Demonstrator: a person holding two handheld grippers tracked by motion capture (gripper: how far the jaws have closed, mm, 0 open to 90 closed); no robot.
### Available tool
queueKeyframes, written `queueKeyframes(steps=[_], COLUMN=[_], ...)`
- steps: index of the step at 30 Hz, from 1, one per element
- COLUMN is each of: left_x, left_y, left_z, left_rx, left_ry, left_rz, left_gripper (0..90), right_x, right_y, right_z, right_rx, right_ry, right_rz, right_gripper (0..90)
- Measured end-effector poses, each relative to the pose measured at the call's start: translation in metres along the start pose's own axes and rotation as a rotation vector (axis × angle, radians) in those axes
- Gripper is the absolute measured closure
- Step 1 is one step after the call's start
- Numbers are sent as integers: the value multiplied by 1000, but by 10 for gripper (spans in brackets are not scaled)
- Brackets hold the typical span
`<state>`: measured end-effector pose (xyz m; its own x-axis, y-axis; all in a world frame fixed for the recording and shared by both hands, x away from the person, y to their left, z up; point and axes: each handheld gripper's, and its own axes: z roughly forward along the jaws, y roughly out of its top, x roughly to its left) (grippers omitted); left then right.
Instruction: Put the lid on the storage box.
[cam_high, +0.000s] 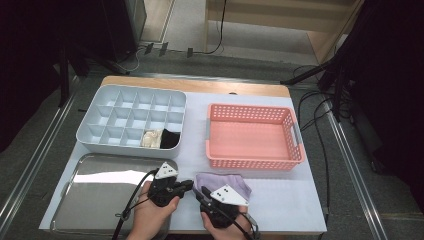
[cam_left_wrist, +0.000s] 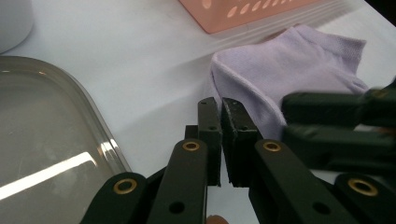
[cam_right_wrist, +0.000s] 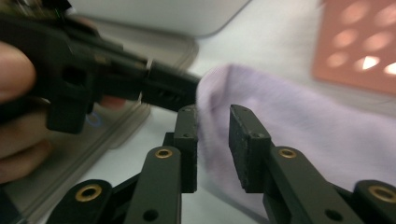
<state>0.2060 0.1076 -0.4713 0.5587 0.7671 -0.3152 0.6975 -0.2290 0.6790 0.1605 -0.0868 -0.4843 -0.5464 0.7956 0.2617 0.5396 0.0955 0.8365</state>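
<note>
The lilac sock (cam_high: 226, 182) lies on the white surface (cam_high: 280, 200) just in front of the pink basket (cam_high: 253, 136), between the two tongs. Judging by the scene, the work is sorting socks into the divided grey organizer tray (cam_high: 131, 119) left of the basket: two front compartments already hold a rolled cream sock (cam_high: 151, 138) and a black one (cam_high: 170, 139), the other cells look bare, and this sock is not yet folded or stowed. The left tongs (cam_left_wrist: 220, 108) are clenched, pads together at the sock's hemmed edge; whether any cloth is nipped between them I cannot tell. The right tongs (cam_right_wrist: 212, 122) stand parted, with the sock's soft fold between the pads but not squeezed. The sock is thin knit, limp, with a ribbed cuff. The basket is rigid perforated plastic, and the steel tray (cam_high: 100, 192) to the left of the basket, in front of the organizer, is glossy with rounded corners.
</note>
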Motion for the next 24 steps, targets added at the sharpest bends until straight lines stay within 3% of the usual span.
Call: queueKeyframes(steps=[2,4,7,12,17,20,24], left_x=[0,1,2,1,1,2,2], left_y=[0,0,0,-1,-2,-2,-2], left_z=[0,-1,-2,-2,-1,-1,-3], left_rx=[-1,1,2,10,14,11,-10], left_ry=[-1,-4,-7,-15,-20,-21,-23], left_rz=[-1,0,4,9,13,8,-1], left_gripper=[877,881,900,900,900,900,857], right_x=[-9,-23,-49,-85,-104,-108,-107], right_y=[4,6,4,-1,-7,-11,-10], right_z=[-12,-26,-44,-64,-69,-68,-70], right_rx=[-30,-42,-27,-53,9,26,1], right_ry=[-4,-48,-155,-283,-310,-288,-259], right_rz=[17,39,67,118,149,157,174], right_gripper=[713,714,710,721,756,738,722])
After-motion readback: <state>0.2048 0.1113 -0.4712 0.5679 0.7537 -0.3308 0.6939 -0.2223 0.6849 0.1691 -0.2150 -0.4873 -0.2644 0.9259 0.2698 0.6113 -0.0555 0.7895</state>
